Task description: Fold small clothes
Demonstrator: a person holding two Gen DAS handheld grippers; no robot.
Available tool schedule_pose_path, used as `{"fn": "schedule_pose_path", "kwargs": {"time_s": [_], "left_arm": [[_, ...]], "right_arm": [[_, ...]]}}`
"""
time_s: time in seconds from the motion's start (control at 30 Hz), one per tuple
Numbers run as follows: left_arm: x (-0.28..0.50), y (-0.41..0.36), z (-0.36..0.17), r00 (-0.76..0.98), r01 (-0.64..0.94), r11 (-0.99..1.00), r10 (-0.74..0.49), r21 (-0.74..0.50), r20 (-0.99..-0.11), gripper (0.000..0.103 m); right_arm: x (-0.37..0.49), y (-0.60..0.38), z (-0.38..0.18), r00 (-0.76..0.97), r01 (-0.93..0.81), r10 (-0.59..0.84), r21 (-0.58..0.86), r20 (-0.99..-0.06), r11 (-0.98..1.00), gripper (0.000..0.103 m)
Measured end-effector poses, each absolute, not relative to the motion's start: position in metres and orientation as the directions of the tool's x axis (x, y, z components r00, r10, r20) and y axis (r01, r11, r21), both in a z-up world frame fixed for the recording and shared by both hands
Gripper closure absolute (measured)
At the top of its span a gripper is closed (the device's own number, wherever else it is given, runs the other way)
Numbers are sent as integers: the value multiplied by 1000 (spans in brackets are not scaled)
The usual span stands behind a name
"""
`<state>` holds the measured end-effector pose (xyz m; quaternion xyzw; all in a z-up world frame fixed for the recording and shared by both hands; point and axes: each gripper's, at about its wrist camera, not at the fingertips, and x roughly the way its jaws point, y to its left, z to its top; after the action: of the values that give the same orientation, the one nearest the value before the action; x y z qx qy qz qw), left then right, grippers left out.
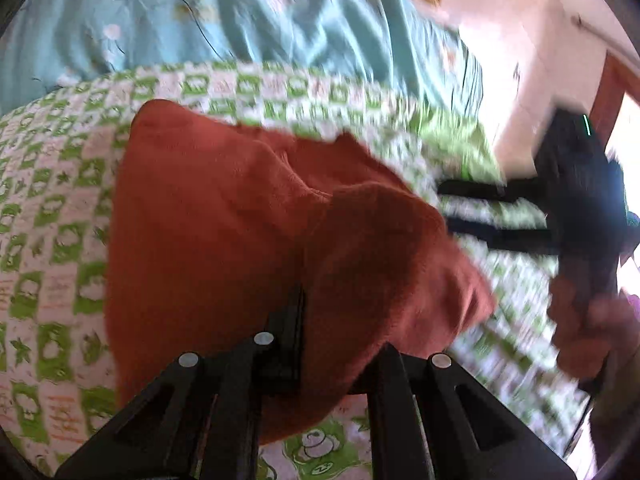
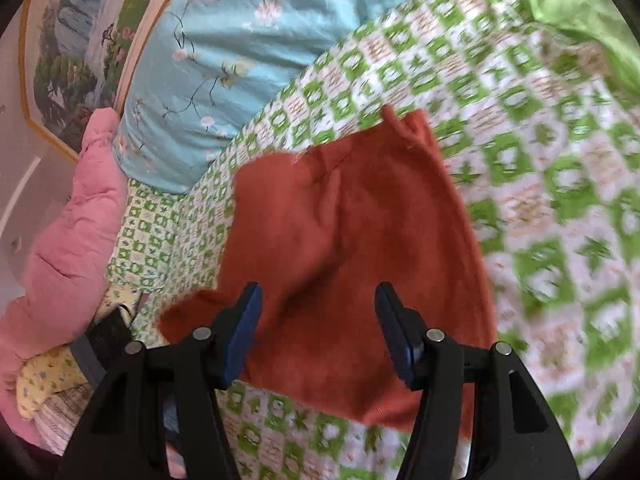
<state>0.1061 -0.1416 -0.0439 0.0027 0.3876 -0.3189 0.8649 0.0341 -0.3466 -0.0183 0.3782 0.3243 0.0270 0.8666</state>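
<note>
A rust-red knit garment [image 1: 208, 232] lies on a green-and-white patterned bedsheet [image 1: 48, 216]. My left gripper [image 1: 300, 304] is shut on a fold of the red garment and lifts its right part [image 1: 384, 264] off the sheet. The right gripper [image 1: 472, 210] shows at the right of the left wrist view, jaws apart, beside the garment's edge. In the right wrist view the red garment [image 2: 360, 240] spreads on the sheet [image 2: 560, 200]. My right gripper [image 2: 318, 320] is open above its near part, with nothing between the blue pads [image 2: 244, 332].
A light blue floral quilt [image 1: 200, 12] lies beyond the sheet, also in the right wrist view [image 2: 224, 40]. A pink padded cover [image 2: 60, 240] and a framed picture [image 2: 80, 40] are at left. A person's hand [image 1: 588, 328] holds the right gripper.
</note>
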Motion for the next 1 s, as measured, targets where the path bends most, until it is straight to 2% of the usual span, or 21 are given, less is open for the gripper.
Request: {"fn": "schedule_pose_path", "kwargs": {"time_s": [0.37,0.4,0.43,0.5,0.7,0.77,0.9,1.0], "left_arm": [[106,-128,-38,510,552,792,-567,-260,-646,94],[106,-129,-37,510,554,793,-563,-252,-650,94],[105,-129,-36,509,556,793,-562,-249,-651,94],[103,-131,-27,516,565,789,-566,-242,-643,94],[96,-164,7,479,652,704,-671,-283,-566,93],[97,-183,0,442,667,682,-687,-301,-577,92],[101,-218,-35,349,671,661,-681,-335,-643,91],[99,-229,-46,339,670,670,-660,-321,-670,91]], "right_arm": [[142,-319,-55,650,174,462,710,-604,683,44],[147,-318,-57,641,179,465,708,-611,683,61],[152,-316,-58,632,177,466,701,-618,691,85],[154,-313,-49,641,149,465,694,-611,705,86],[112,-336,26,773,-1,421,663,-475,749,87],[99,-352,29,785,41,358,619,-506,785,88],[90,-384,-14,738,173,295,593,-607,787,88],[84,-399,-45,709,231,294,605,-641,762,88]]}}
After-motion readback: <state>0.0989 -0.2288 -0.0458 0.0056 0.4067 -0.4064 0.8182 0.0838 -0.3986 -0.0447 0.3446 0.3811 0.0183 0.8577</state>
